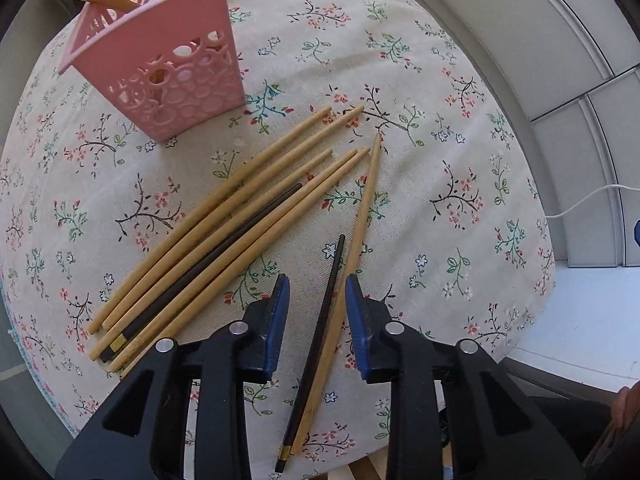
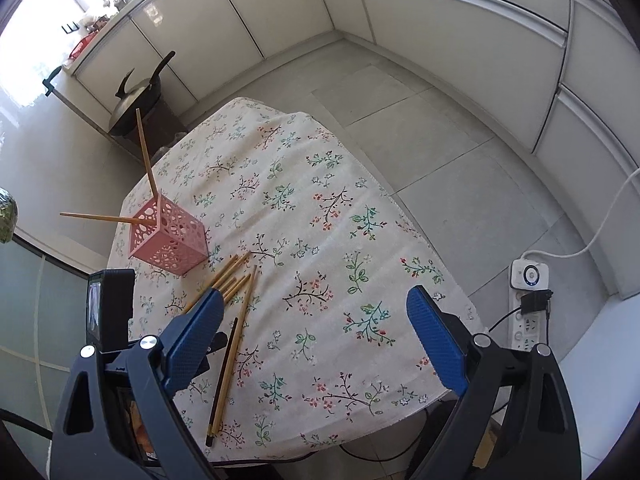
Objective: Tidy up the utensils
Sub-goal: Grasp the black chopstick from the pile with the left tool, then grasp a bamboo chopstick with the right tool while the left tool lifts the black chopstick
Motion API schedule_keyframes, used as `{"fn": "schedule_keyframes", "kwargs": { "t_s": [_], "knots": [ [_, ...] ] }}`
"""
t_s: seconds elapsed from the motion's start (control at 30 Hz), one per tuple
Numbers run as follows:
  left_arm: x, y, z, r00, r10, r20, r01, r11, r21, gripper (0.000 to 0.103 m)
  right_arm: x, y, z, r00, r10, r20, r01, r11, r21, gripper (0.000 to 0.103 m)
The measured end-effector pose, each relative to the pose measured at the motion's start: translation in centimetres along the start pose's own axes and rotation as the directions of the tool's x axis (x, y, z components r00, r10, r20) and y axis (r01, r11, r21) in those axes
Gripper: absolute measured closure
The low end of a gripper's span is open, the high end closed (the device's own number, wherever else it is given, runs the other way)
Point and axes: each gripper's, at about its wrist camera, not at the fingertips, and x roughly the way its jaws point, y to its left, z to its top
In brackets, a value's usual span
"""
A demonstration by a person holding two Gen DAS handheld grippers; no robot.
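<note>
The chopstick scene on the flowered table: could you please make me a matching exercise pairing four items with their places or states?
Things:
1. pink basket
2. dark chopstick
3. chopstick pile
4. right gripper

States:
A. lying loose beside the basket
B. jaws spread wide, nothing between
C. holds two leaning wooden chopsticks
D. lies between the left gripper's jaws

Pairs: 1-C, 2-D, 3-A, 4-B

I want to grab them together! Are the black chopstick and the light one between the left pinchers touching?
Touching. The left wrist view shows the black chopstick lying flush against the light chopstick where they pass between the left gripper.
</note>
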Motion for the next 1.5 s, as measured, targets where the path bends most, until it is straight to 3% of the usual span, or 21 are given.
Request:
{"fn": "schedule_keyframes", "kwargs": {
  "t_s": [0.23, 0.37, 0.5, 0.67, 0.9, 1.0, 1.07, 1.13, 1.33, 1.5],
  "knots": [
    [1.4, -0.4, 0.9, 1.000, 0.011, -0.005, -0.011, 1.000, 0.007, 0.079, 0.7, -0.4, 0.1, 1.000, -0.014, -0.019, 0.015, 1.000, 0.022, 0.013],
    [2.2, -0.8, 1.4, 0.999, 0.034, -0.011, -0.034, 0.999, 0.023, 0.089, 1.7, -0.8, 0.4, 0.999, -0.016, -0.050, 0.018, 0.998, 0.059, 0.013],
    [2.4, -2.0, 1.0, 0.995, 0.098, 0.037, -0.100, 0.992, 0.075, 0.098, 3.9, -0.7, 0.5, 0.993, -0.016, -0.119, 0.028, 0.994, 0.101, 0.013],
    [1.2, -1.1, 0.5, 0.994, 0.073, 0.083, -0.078, 0.995, 0.059, 0.100, 7.2, 0.9, 0.4, 0.983, -0.031, -0.181, 0.049, 0.994, 0.096, 0.013],
    [-4.0, 0.7, -0.8, 0.986, 0.013, 0.163, -0.018, 0.999, 0.030, 0.100, 10.5, 3.2, 0.7, 0.978, -0.052, -0.200, 0.069, 0.994, 0.079, 0.014],
    [-5.5, 1.7, -2.0, 0.979, 0.014, 0.205, -0.018, 1.000, 0.019, 0.100, 12.6, 4.3, 0.5, 0.966, -0.039, -0.254, 0.060, 0.995, 0.075, 0.032],
    [-6.9, 2.8, -3.0, 0.974, 0.002, 0.227, -0.002, 1.000, 0.001, 0.100, 14.1, 5.0, 0.3, 0.954, -0.040, -0.297, 0.063, 0.996, 0.067, 0.050],
    [-7.5, 2.6, -3.3, 0.969, -0.002, 0.247, 0.005, 1.000, -0.014, 0.100, 15.1, 5.6, 0.1, 0.948, -0.048, -0.315, 0.071, 0.996, 0.061, 0.057],
    [-8.8, 4.5, -4.5, 0.961, 0.000, 0.275, 0.013, 0.999, -0.047, 0.100, 17.2, 7.7, -0.2, 0.942, -0.083, -0.326, 0.095, 0.995, 0.024, 0.066],
    [-9.8, 5.9, -5.2, 0.959, -0.008, 0.284, 0.027, 0.998, -0.062, 0.100, 18.4, 9.6, -0.7, 0.936, -0.168, -0.310, 0.158, 0.986, -0.057, 0.074]
  ]
}}
